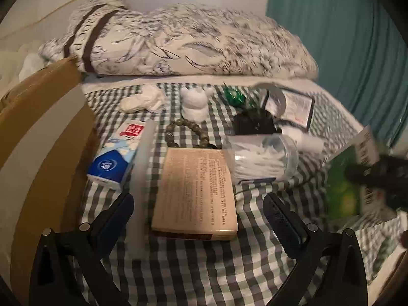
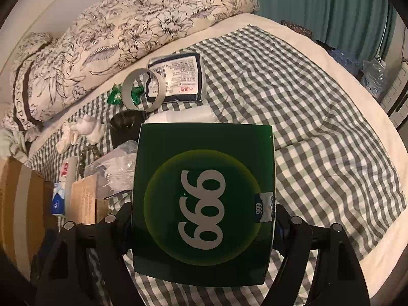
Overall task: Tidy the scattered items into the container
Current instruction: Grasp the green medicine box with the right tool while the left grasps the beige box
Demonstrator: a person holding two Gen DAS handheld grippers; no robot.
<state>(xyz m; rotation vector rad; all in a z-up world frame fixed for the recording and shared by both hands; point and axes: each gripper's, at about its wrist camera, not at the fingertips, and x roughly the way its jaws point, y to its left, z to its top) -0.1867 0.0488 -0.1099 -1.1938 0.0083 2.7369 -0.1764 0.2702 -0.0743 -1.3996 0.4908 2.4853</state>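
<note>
1. The right gripper [image 2: 202,219] has its jaws pinching the green box [image 2: 204,199] by its two side edges near the bottom end, held up over the checked bedsheet [image 2: 318,132]. Most of the box sticks out past the pads, so I reckon it could pivot or slide out if swung quickly.
2. The cardboard container [image 2: 17,204] sits far over on the left edge of the bed. Getting there means passing above the clutter, and a low carry could clip the clear plastic jar [image 2: 117,168] or the tape roll [image 2: 142,91].
3. The left gripper [image 1: 199,216] has its jaws spread wide with nothing between them, hovering over the tan box [image 1: 196,191]. The white tube [image 1: 142,178] lies right beside that box, so the left pad could land on it instead.
4. Both grippers are heading for the same container, so they might bump.
5. The soft bed gives, so pressing down could tip the small stuff.
</note>
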